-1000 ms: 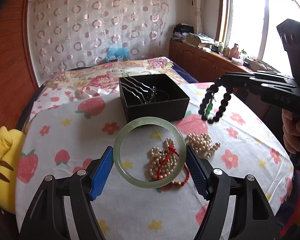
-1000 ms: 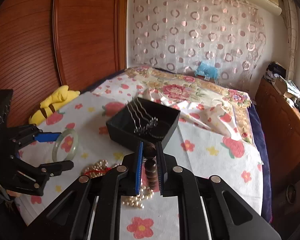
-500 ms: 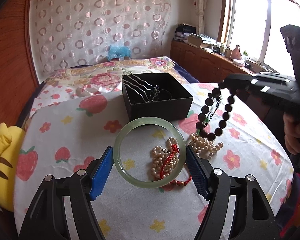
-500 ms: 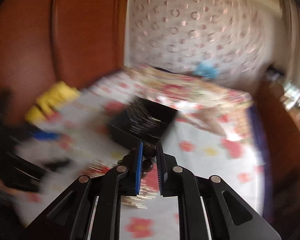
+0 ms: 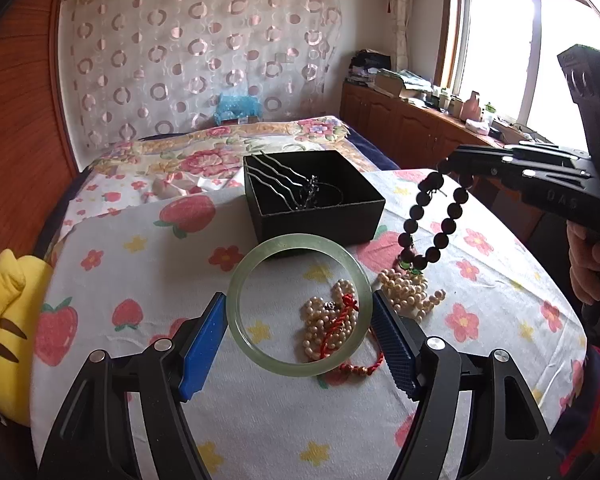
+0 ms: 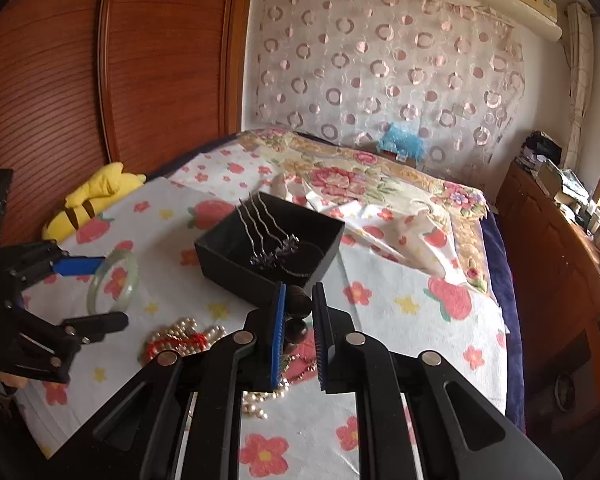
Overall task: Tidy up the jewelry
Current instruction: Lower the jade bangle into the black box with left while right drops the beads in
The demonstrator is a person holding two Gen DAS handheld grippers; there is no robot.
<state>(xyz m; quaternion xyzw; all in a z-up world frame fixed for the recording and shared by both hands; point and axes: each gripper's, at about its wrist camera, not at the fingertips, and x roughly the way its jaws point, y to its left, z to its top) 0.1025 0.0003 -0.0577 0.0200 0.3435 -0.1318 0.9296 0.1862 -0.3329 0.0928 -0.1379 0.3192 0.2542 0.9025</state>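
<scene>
The left gripper (image 5: pixel 300 320) pinches the pale green jade bangle (image 5: pixel 299 304) between its blue pads above the pearl strands (image 5: pixel 408 292) on the floral tablecloth (image 5: pixel 140 280), while the right gripper (image 6: pixel 299 308) clamps the dark bead bracelet (image 5: pixel 434 220), dangling just right of the black box (image 5: pixel 316 208).

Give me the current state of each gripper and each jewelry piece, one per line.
left hand-held gripper: shut on jade bangle
jade bangle: held upright, off the cloth
right hand-held gripper: shut on dark bead bracelet
dark bead bracelet: hanging, lifted
black box: open, hairpins inside
pearl strands: loose on the cloth
</scene>
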